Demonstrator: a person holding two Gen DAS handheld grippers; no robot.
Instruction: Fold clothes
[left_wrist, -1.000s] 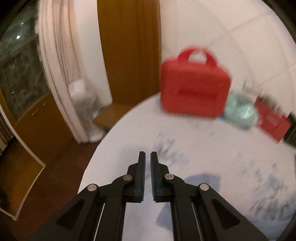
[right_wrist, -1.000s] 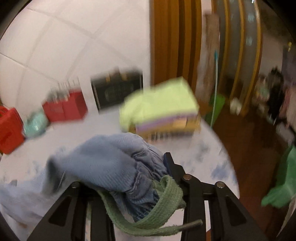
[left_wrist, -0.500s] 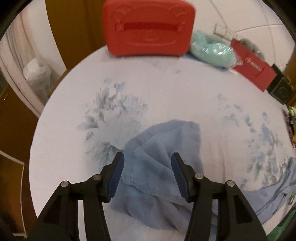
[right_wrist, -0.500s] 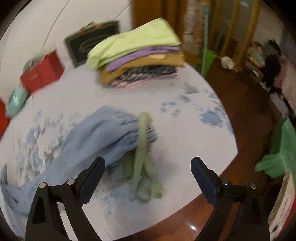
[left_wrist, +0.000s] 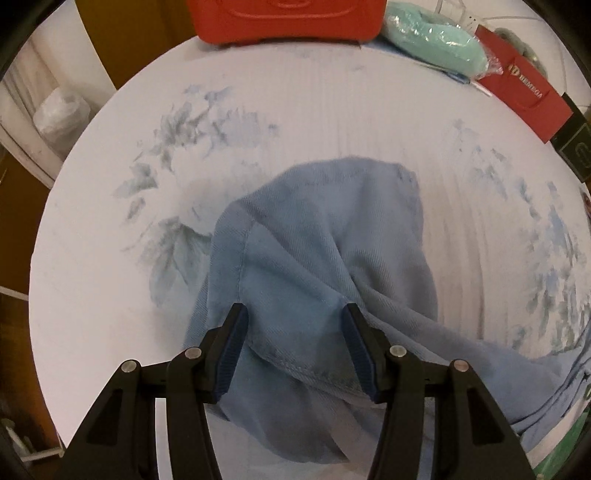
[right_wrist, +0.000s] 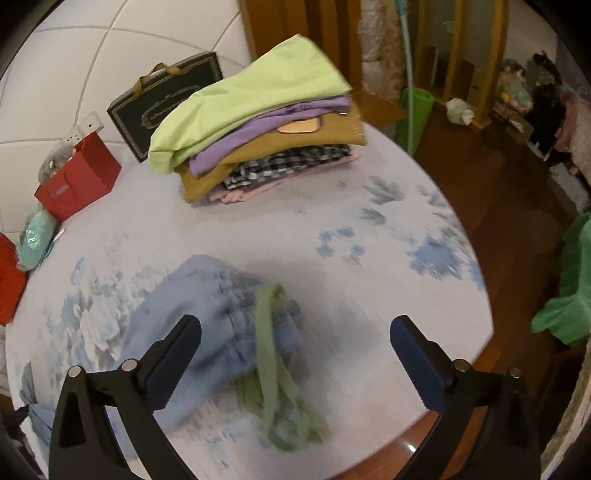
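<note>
A crumpled blue garment (left_wrist: 325, 258) lies on the round flowered table (left_wrist: 110, 332). My left gripper (left_wrist: 295, 339) is open, with its jaws on either side of a hemmed edge of the cloth, just above it. In the right wrist view the gathered waist end of the same garment (right_wrist: 207, 314) lies with a green drawstring (right_wrist: 273, 354) trailing toward the table edge. My right gripper (right_wrist: 295, 350) is wide open above that end and holds nothing.
A stack of folded clothes (right_wrist: 258, 122) sits at the far side. A red case (left_wrist: 288, 18), a teal bundle (left_wrist: 436, 37), a red bag (right_wrist: 77, 177) and a black bag (right_wrist: 166, 99) line the back. The table edge (right_wrist: 484, 295) drops to the wooden floor.
My right gripper let go of the blue garment and opened wide; the cloth now lies on the table. My left gripper opened and came down close over the cloth's edge.
</note>
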